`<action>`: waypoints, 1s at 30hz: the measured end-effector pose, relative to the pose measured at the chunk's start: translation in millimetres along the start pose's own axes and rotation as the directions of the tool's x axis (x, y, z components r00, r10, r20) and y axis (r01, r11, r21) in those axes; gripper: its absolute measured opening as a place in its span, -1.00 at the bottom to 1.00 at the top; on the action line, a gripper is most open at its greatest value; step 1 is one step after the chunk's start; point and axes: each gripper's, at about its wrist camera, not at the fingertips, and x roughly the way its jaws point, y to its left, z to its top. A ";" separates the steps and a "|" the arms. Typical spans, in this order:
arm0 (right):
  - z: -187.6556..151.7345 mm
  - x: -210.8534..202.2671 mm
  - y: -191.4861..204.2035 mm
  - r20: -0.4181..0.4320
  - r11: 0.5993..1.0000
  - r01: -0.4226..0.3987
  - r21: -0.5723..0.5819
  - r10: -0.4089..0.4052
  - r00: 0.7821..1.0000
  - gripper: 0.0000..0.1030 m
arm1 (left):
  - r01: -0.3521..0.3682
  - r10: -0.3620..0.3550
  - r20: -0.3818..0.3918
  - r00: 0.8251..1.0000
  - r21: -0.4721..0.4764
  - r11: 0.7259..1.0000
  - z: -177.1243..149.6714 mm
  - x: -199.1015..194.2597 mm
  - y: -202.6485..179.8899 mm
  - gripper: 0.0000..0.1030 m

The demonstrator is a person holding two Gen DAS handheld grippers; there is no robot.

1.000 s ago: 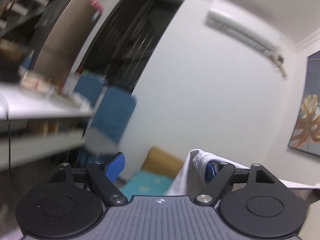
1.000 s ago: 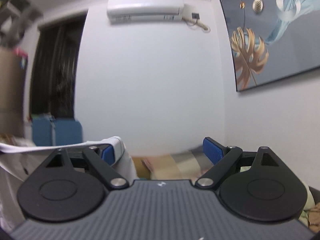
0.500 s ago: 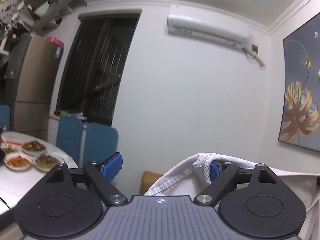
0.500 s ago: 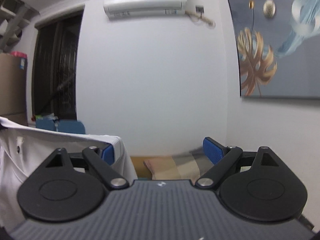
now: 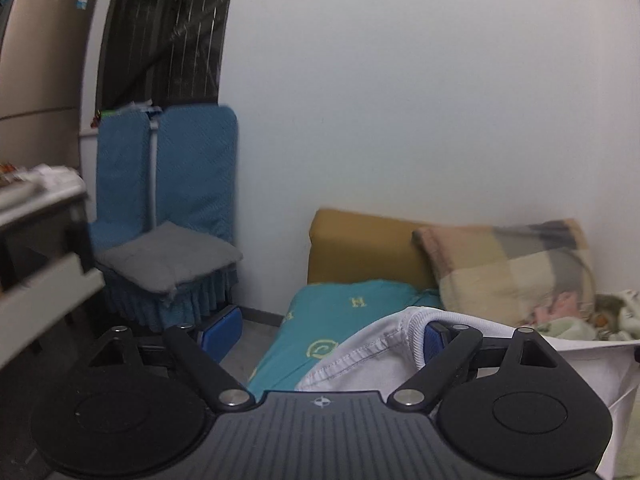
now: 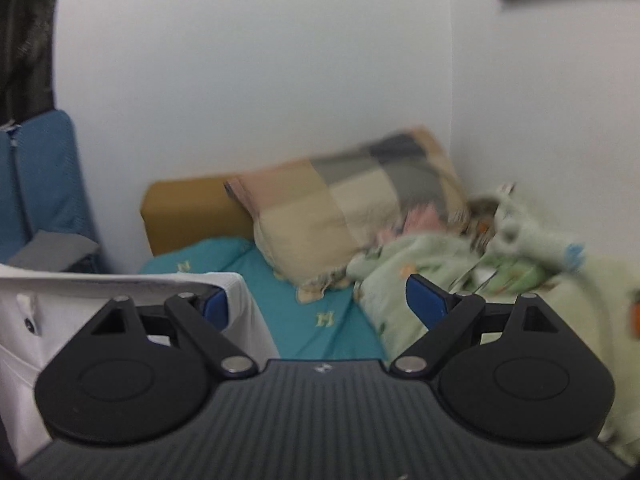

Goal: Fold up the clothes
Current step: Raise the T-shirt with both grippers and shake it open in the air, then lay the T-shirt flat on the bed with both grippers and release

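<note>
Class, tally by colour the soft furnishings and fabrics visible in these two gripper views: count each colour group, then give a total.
White: 1, the white shirt
Teal: 1, the teal sheet
Blue: 1, the blue chair cover
Grey: 1, the grey cushion
Mustard: 1, the mustard cushion
Patchwork: 1, the patchwork pillow
Pale green: 1, the green blanket
Total: 7

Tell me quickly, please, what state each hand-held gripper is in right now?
Left hand-held gripper: open, shirt draped over its right finger.
Right hand-held gripper: open, shirt draped over its left finger.

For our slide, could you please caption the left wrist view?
White collared shirt draped over one blue fingertip of the open left gripper, above a teal sheet.
</note>
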 end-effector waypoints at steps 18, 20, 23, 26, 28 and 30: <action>-134.2 226.0 7.3 -0.499 0.986 -0.166 -0.018 0.135 0.856 0.75 | 0.184 -0.101 -0.543 0.834 0.100 0.978 -175.8 260.2 -20.8 0.77; -123.2 203.8 3.2 -0.434 0.981 -0.191 0.030 0.185 0.882 0.75 | 0.207 -0.116 -0.495 0.861 0.135 0.969 -165.4 230.4 -25.2 0.82; -105.3 158.8 -3.7 -0.330 0.973 -0.220 0.074 0.232 0.915 0.75 | 0.216 -0.134 -0.390 0.911 0.174 0.961 -146.2 178.5 -26.9 0.84; -97.2 94.3 -10.1 -0.247 0.966 -0.244 0.089 0.259 0.934 0.75 | 0.233 -0.171 -0.311 0.935 0.176 0.956 -143.6 103.0 -16.9 0.90; -93.9 49.8 -15.0 -0.199 0.960 -0.261 0.097 0.276 0.940 0.75 | 0.246 -0.196 -0.260 0.946 0.176 0.953 -143.1 51.1 -9.4 0.90; -90.7 5.3 -19.9 -0.150 0.955 -0.278 0.104 0.291 0.945 0.75 | 0.258 -0.220 -0.207 0.953 0.177 0.950 -142.5 -0.8 -1.9 0.90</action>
